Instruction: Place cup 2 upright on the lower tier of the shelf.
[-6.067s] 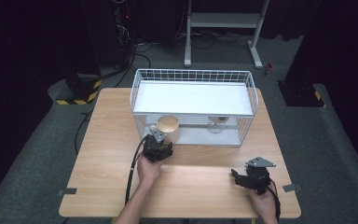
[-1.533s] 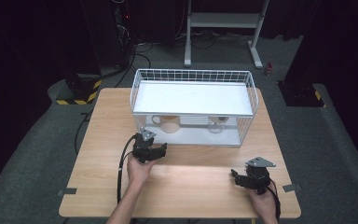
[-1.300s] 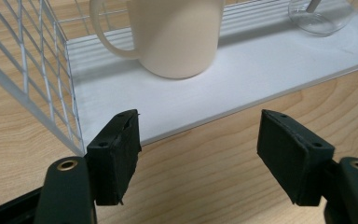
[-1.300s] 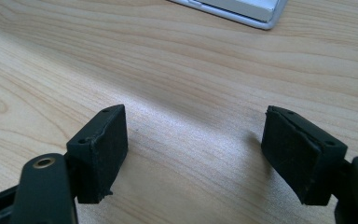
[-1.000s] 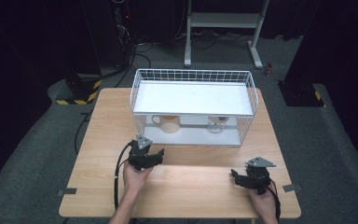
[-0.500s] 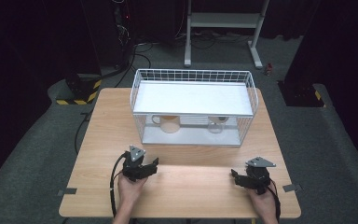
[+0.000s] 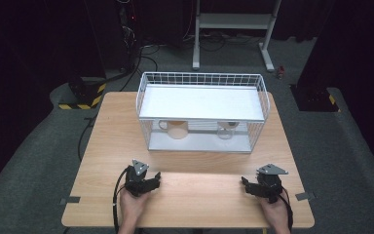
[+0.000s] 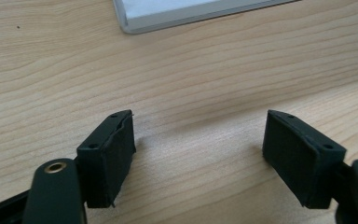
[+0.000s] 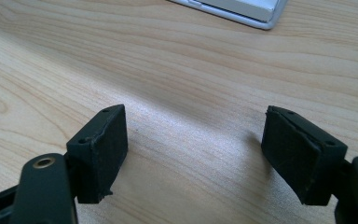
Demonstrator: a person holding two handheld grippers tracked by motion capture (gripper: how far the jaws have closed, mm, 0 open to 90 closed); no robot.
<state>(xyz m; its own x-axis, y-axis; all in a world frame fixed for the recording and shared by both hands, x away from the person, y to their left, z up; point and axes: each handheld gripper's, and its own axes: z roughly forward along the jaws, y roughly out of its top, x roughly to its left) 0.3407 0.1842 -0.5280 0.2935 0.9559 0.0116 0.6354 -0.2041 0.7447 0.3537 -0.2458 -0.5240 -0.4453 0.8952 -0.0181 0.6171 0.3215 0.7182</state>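
Left gripper (image 7: 152,179) low over the table (image 7: 199,195), jaws apart and just widened, nothing between them, right gripper (image 7: 247,185) likewise gaping and empty, tan cup (image 7: 177,129) inside the wire basket (image 7: 202,78), well apart from both.

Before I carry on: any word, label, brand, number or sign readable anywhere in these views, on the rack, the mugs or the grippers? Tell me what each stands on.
None can be read.
Wire rack: no label seen.
Tan mug and pale mug under its shelf: too small and screened by wire to tell.
Left gripper and right gripper: no marking seen on the jaws.
Yellow-and-black striped block on the floor: a hazard pattern, no words.
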